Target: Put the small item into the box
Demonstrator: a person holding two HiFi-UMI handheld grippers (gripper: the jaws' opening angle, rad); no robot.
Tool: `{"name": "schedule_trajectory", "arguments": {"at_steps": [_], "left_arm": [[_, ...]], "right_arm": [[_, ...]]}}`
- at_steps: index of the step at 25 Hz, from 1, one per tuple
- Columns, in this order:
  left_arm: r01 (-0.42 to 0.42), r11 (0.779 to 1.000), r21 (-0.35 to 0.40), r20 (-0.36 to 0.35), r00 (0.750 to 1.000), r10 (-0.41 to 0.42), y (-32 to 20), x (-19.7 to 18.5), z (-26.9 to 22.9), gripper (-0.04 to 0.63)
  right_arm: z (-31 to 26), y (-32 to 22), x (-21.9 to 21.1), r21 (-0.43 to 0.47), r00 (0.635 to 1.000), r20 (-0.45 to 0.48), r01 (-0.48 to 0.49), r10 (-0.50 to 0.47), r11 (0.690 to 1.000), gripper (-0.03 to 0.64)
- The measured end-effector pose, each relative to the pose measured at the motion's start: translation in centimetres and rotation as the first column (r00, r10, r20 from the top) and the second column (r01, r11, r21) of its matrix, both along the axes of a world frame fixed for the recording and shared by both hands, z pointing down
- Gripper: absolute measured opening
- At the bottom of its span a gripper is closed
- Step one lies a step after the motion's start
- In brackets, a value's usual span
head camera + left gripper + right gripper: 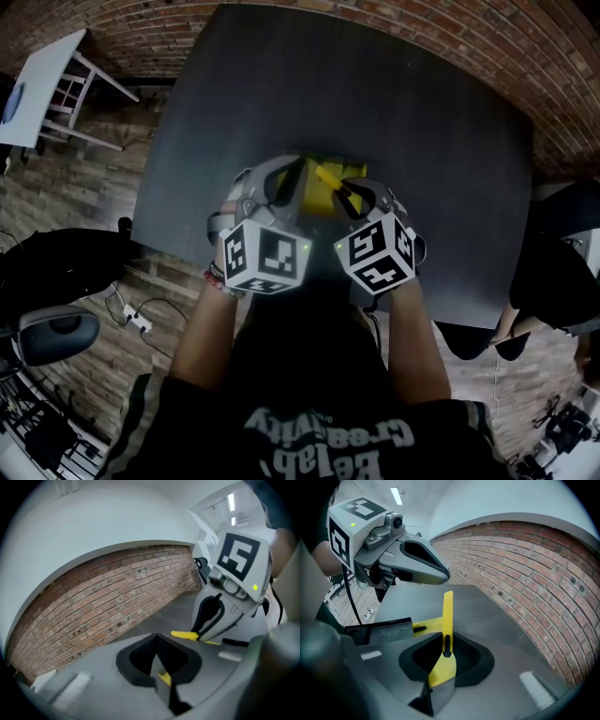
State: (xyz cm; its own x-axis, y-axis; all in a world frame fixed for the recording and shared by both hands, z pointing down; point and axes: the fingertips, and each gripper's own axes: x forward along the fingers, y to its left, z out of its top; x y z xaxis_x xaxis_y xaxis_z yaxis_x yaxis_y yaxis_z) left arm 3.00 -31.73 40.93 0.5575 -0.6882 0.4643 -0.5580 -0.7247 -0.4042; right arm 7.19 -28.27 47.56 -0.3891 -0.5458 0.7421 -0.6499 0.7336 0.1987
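Fingers of the right gripper (444, 660) are clenched on the yellow strip (447, 616). Only a narrow gap is left; the strip is clamped near its lower end and the rest stands upright above the fingertips. Fingers of the left gripper (159, 667) are drawn almost together, and a small yellow piece (164, 678) is pinched between them; what it belongs to cannot be told.

In the head view both grippers are held side by side at frame centre, over the near part of the dark counter (422, 131). The yellow box (319, 199) is seen between their fingers. A brick wall (534, 573) is seen behind the counter, and a white table (42, 80) at the head view's upper left.

The strip is gripped above the counter, not in the box. In the right gripper view the box is seen just behind the strip, left of centre. In the left gripper view the strip's free end is pointed left, toward the left gripper's fingers.
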Motion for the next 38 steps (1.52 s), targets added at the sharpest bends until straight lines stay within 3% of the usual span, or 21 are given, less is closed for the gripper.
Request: {"name": "schedule_trajectory", "arguments": {"at_steps": [38], "left_arm": [[-0.002,0.996,-0.094,-0.002,1.0,0.002,-2.5,-0.6,5.2,0.003]], "right_arm": [[10.3,-1.5,-1.1,-0.201,0.996,-0.06,0.06,-0.073,0.978,0.074]]}}
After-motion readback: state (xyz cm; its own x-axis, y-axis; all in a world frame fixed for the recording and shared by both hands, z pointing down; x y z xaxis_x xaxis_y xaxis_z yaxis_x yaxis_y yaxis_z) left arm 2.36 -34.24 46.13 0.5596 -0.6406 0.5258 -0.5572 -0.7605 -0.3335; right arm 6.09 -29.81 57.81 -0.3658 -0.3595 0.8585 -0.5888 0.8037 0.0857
